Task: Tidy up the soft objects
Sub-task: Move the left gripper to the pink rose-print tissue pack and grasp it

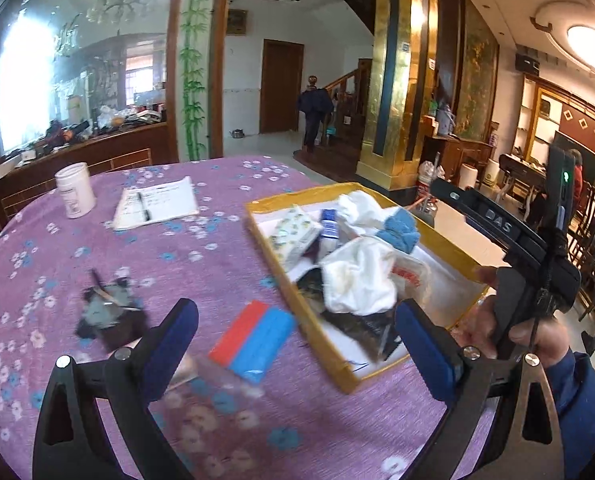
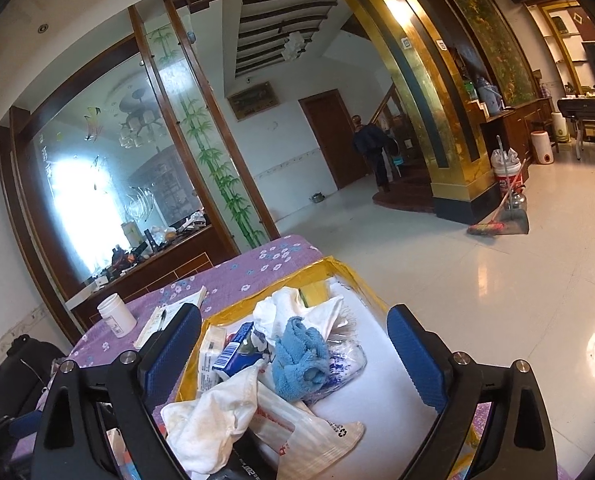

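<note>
Jaws, both grippers — spread wide, holding nothing. Right gripper (image 2: 293, 356) over yellow box (image 2: 325, 266): blue cloth (image 2: 299, 360) between fingers, untouched. Left gripper (image 1: 297, 344) beside box.

Both tongs (image 1: 297, 332) (image 2: 295, 344) wide open, empty

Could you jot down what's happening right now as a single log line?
left gripper: open, empty, over table | right gripper: open, empty, over box | blue cloth: in box | red-blue block: on table
</note>
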A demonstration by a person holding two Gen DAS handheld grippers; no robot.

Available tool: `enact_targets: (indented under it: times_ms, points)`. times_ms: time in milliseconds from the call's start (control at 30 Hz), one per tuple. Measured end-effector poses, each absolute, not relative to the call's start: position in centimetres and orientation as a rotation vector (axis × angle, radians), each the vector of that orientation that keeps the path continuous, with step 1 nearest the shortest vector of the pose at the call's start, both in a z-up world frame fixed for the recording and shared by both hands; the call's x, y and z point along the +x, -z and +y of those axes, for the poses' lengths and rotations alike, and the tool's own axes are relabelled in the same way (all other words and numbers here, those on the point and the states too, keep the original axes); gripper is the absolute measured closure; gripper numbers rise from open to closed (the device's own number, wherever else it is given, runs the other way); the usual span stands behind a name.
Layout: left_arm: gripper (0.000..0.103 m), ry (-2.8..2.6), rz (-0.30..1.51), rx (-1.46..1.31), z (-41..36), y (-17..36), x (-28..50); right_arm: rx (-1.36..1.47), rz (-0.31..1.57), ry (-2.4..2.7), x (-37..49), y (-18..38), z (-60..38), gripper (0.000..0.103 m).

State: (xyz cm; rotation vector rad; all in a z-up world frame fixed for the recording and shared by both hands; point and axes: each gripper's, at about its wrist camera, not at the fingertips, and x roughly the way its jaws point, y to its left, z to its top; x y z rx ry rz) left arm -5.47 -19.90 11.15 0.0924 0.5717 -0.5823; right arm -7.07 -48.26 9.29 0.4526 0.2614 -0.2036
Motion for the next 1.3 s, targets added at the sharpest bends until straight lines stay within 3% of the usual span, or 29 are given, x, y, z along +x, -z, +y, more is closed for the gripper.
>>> enact_targets:
  times_ms: [200, 467, 667, 967, 1300]
  points:
    - [0.004, 0.536, 0.562, 0.128, -14.0, -12.7, -5.0, 0.469, 0.267, 0.111, -9.0, -10.8, -46.2, 0.006]
    - [0.005, 0.490, 0.725, 0.092, -7.5, -9.0, -2.1, 0.409, 0.424, -0.184, -7.8, -10.9, -38.7, 0.004]
    - [0.005, 0.580, 0.848, 0.125, -8.2, -6.6, 1.0, 0.366, 0.463, -0.263, -7.7, -10.1, -34.9, 0.004]
    - [0.005, 0.588, 0.882, 0.153, -9.6, -3.3, 4.7, 0.365, 0.489, -0.271, -7.6, -9.4, -34.3, 0.004]
    - [0.005, 0.774, 0.907, 0.263, -12.0, -2.8, 1.1, 0.370, 0.525, -0.280, -6.8, -9.2, -34.1, 0.004]
